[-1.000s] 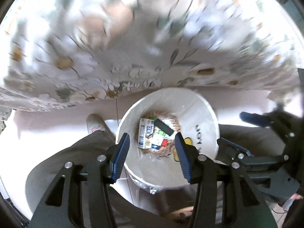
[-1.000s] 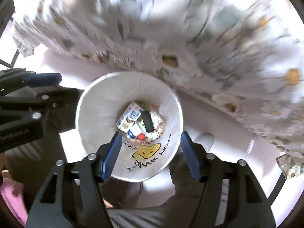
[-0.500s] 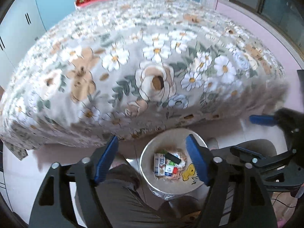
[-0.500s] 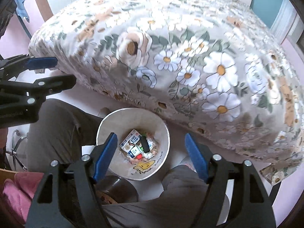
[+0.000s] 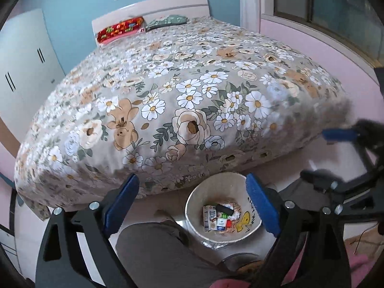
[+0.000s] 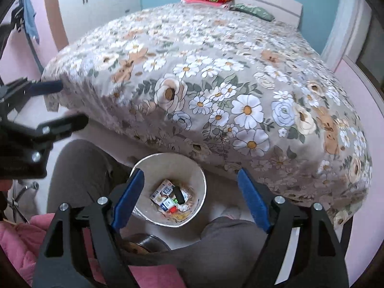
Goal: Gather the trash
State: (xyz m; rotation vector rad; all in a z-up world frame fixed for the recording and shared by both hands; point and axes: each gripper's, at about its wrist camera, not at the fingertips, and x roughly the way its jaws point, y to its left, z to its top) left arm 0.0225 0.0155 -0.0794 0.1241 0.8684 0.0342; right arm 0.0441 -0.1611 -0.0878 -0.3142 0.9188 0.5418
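A: Printed cotton-like cloth, matt and softly creased, covers the bed (image 5: 192, 100); a smooth white bin (image 5: 196, 199) holds glossy printed paper cartons (image 5: 209, 220).

B: Matt black plastic frames both grippers, the left gripper (image 5: 192, 206) and right gripper (image 6: 189, 196), with ridged blue pads on the fingers (image 6: 127, 196) and shiny metal bolts (image 6: 102, 200). Floor tiles (image 5: 168, 204) gleam.

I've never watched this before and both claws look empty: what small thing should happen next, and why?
Probably pause and scan for leftovers. The left gripper and right gripper are open and hold nothing, the bin already holds cartons and wrappers, and the floral bed shows no loose trash.
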